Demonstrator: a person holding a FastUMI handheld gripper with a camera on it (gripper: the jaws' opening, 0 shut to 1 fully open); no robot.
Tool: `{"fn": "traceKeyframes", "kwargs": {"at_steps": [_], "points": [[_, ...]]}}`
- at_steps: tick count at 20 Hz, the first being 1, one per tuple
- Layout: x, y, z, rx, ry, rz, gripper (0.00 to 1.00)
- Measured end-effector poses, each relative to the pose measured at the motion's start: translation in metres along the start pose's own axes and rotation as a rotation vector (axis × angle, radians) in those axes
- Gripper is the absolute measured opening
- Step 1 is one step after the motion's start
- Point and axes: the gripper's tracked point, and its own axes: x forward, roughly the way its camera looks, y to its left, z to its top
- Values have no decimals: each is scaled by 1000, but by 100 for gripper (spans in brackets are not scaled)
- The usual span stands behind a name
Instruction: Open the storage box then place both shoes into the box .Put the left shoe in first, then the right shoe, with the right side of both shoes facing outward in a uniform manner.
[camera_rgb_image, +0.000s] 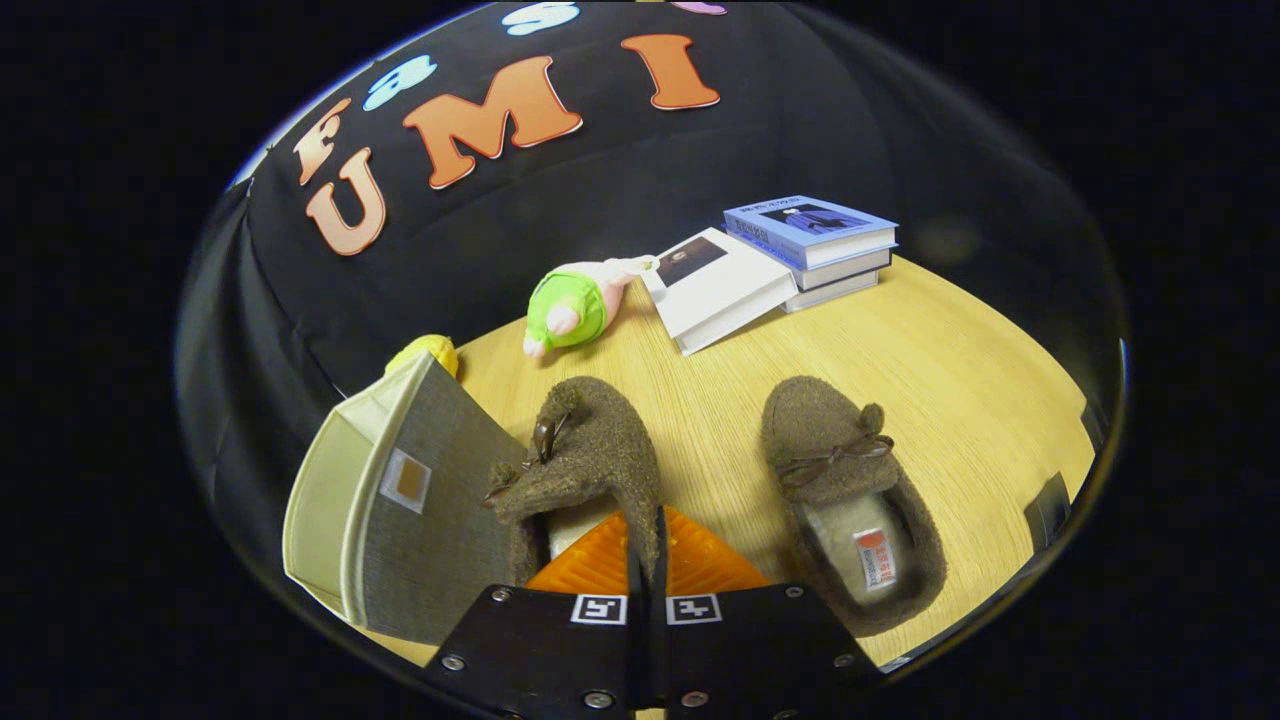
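Slipper (585, 460) pinched by tongs (647, 555) over table (950, 370).

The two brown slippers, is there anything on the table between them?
No. In the gripper view, only bare wooden table lies between the left slipper and the right slipper. The tongs are closed on the left slipper's rim.

Two fuzzy brown slippers – left shoe (585, 455) beside grey storage box (400, 515); right shoe (850, 490) apart.

Gripper (645, 555) — jaws pinched together
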Motion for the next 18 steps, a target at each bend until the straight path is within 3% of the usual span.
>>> {"fn": "traceKeyframes", "kwargs": {"at_steps": [11, 18], "points": [[-58, 93, 92, 75, -147, 80, 0], [-61, 185, 63, 68, -86, 186, 0]]}}
